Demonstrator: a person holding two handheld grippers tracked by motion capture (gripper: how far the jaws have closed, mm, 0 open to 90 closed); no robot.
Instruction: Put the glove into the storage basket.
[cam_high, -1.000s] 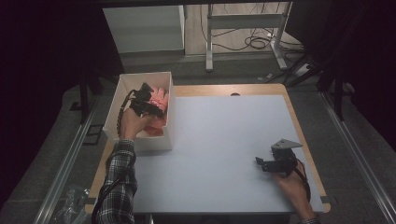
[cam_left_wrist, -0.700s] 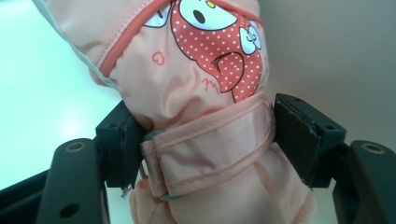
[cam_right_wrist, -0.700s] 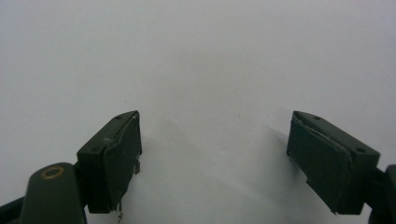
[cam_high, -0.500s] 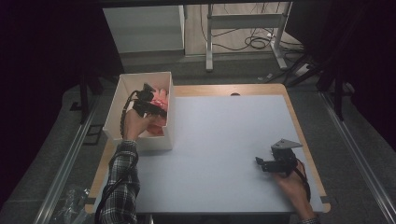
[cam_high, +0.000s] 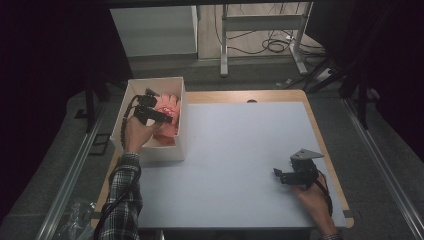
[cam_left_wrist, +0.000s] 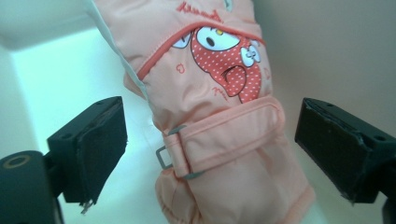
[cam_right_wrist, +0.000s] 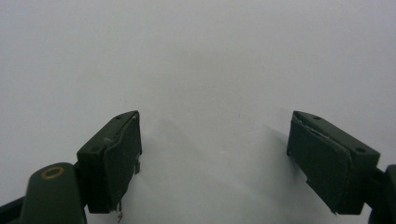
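Left gripper (cam_left_wrist: 210, 154) is inside the white box (cam_high: 131, 92) at the table's far left, over the peach glove (cam_left_wrist: 219, 116). My jaws have just been opening and now stand wide on either side of the glove's strap (cam_left_wrist: 224, 135), pads clear of the fabric, so no grip. The glove lies in the box, cartoon patch facing up. Right gripper (cam_right_wrist: 215, 158) sits on the bare white table (cam_high: 240, 150) near the right front, jaws spread, nothing between them.
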